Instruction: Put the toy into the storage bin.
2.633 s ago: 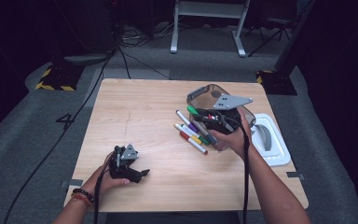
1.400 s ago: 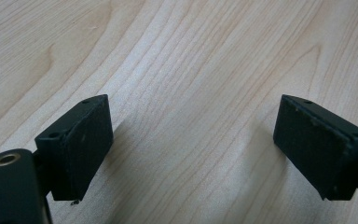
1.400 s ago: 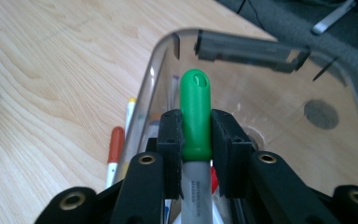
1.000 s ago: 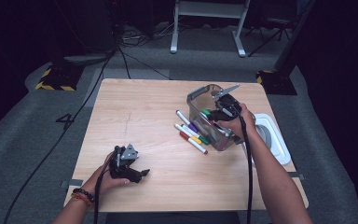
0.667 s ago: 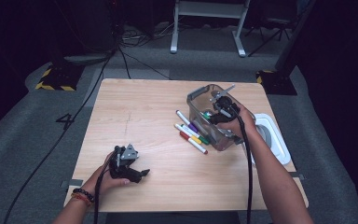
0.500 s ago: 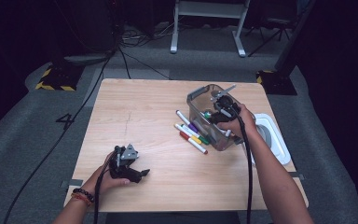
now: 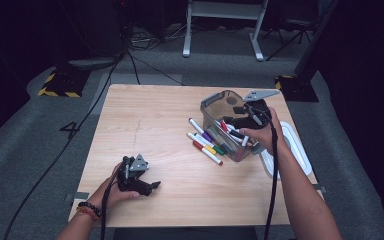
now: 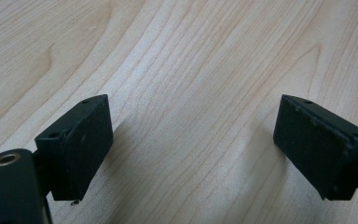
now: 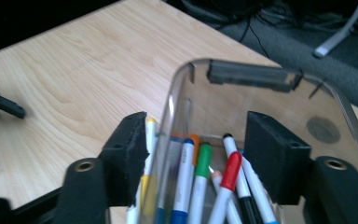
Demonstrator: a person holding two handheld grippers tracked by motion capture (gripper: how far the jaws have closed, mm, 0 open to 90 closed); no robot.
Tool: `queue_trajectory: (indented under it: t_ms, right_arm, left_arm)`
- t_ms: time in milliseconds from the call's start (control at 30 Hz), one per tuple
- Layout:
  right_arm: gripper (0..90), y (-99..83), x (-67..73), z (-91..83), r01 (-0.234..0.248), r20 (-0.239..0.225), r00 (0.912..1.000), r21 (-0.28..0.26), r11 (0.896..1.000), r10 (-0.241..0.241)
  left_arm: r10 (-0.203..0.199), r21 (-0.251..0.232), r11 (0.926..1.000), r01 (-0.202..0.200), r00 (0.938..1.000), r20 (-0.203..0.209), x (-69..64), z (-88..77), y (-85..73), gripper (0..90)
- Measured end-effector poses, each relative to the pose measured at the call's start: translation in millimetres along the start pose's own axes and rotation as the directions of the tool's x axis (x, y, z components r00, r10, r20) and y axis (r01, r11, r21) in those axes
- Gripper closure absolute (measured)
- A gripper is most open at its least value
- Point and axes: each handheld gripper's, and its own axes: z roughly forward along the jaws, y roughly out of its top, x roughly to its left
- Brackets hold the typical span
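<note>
A clear plastic bin (image 7: 219, 106) stands on the wooden table (image 7: 150, 120), right of centre, with several coloured markers (image 9: 230, 168) in it. More markers (image 7: 206, 144) lie on the wood just left of the bin. My right gripper (image 7: 245, 120) hovers over the bin. Its jaws have just been opening and stand apart (image 9: 200, 140): one outside the bin's wall (image 9: 200, 60), one inside, above the markers, pressing on nothing. My left gripper (image 7: 139, 179) rests on the table at the front left, jaws apart (image 8: 191, 135) over bare wood.
A white lid (image 7: 296, 150) lies flat right of the bin, near the table's right edge. Bare wood spreads across the left and middle of the table. Dark floor with cables and a metal stand (image 7: 220, 25) lies beyond the far edge.
The right gripper, dipped low into the bin a second ago, has risen a little, and its grey top plate shows again. The left hand has kept still.
</note>
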Motion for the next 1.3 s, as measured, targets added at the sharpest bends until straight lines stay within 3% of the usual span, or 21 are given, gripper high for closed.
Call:
queue_trajectory:
  t_ms: [167, 500, 667, 933, 1133, 1300]
  right_arm:
    - [32.7, 3.5, 13.6, -9.9, 0.026, -0.005, 0.9996, -0.054, 0.998, -0.026]
    - [32.7, 10.0, 51.2, -11.5, 0.109, -0.061, 0.9914, -0.111, 0.988, -0.116]
    - [33.6, 10.1, 70.5, -4.4, 0.145, -0.089, 0.9841, -0.101, 0.984, -0.154]
    - [36.7, 4.8, 89.0, 12.9, 0.191, -0.119, 0.9729, -0.071, 0.979, -0.198]
    - [39.7, -10.5, 100.2, 34.6, 0.223, -0.150, 0.9630, -0.024, 0.975, -0.224]
    - [39.1, -29.5, 103.1, 58.5, 0.234, -0.158, 0.9616, 0.045, 0.971, -0.224]
  left_arm:
    - [-0.001, 0.000, 1.0000, 0.001, 1.0000, -0.001, -0.1, 0.0, 0.0, 12.3]
    - [-0.001, 0.000, 1.0000, 0.001, 1.0000, -0.002, -0.1, -0.1, 0.0, 12.3]
    - [-0.001, 0.000, 1.0000, 0.001, 1.0000, -0.002, -0.1, -0.1, 0.0, 12.3]
    - [0.000, 0.000, 1.0000, 0.000, 1.0000, -0.001, -0.1, -0.1, 0.0, 12.3]
    - [0.000, 0.000, 1.0000, 0.000, 1.0000, -0.001, -0.1, -0.1, 0.0, 12.3]
    - [-0.001, 0.000, 1.0000, 0.001, 1.0000, -0.002, -0.1, -0.1, 0.0, 12.3]
